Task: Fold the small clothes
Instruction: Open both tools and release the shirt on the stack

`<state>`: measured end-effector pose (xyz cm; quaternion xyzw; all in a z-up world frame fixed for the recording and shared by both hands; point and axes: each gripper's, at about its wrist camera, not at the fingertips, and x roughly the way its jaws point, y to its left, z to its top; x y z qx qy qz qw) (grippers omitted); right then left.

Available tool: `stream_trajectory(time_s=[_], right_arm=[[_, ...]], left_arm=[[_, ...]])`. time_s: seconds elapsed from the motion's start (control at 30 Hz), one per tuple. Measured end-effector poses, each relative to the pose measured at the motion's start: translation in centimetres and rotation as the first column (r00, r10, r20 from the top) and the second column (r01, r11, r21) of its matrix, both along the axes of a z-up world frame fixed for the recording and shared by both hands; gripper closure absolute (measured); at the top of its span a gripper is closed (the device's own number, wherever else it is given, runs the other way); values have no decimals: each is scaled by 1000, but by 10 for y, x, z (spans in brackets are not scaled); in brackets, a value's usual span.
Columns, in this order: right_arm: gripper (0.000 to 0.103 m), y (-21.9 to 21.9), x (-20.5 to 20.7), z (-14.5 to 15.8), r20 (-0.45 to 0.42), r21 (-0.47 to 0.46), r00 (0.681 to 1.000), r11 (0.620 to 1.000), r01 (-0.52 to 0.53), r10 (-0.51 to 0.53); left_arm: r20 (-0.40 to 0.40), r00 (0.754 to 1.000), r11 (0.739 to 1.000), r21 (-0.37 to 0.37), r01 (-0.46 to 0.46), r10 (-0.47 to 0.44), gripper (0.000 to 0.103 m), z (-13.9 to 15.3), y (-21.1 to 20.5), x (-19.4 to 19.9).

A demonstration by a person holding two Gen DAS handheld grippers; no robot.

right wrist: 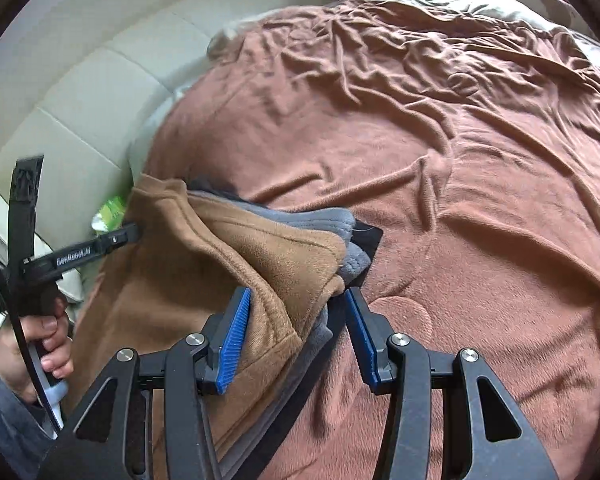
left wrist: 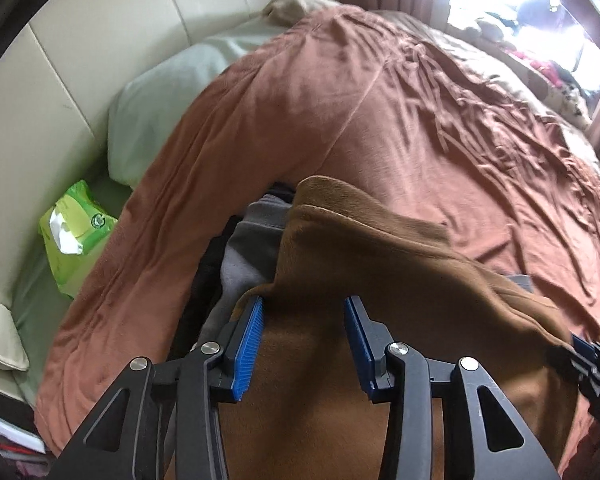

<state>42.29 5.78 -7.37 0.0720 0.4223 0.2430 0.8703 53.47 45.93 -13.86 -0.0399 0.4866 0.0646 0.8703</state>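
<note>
home bedroom, bed (right wrist: 480, 160), padded headboard (left wrist: 80, 60), pillow (left wrist: 160, 100)

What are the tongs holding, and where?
It cannot be told. The brown cloth lies between the left tongs at a corner and between the right tongs at its edge, but no pads clearly pinch it.

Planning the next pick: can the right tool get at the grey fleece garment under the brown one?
Probably yes. The grey fleece garment sticks out from under the brown fleece garment right by the right tool, whose jaws stand apart there with nothing blocking that edge.
</note>
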Motion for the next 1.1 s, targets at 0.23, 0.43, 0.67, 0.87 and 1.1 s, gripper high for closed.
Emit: stream_trajectory(time_s=[0.23,0.43,0.67,0.87,1.1], right_arm=[[57,-11,15,-13,-79,61,997,998,4,1],[57,-37,25,-9,-140,204,989,979,-13,42],[57,-58,8,5,-111,220,992,975,-34,59],[54,-71,-16,26,-113,218,990,974,-59,85],[22,-92,-60,75,-23,157,992,980,-123,128]], left_arm=[[-17,992,989,82,-122,124,59,-8,7,16],[57,987,987,54,-152,149,59,19,13,-3],[72,986,988,25,-154,152,58,48,18,-34],[88,986,989,15,-146,144,48,73,13,-74],[149,976,987,-13,-161,161,14,108,-2,-129]])
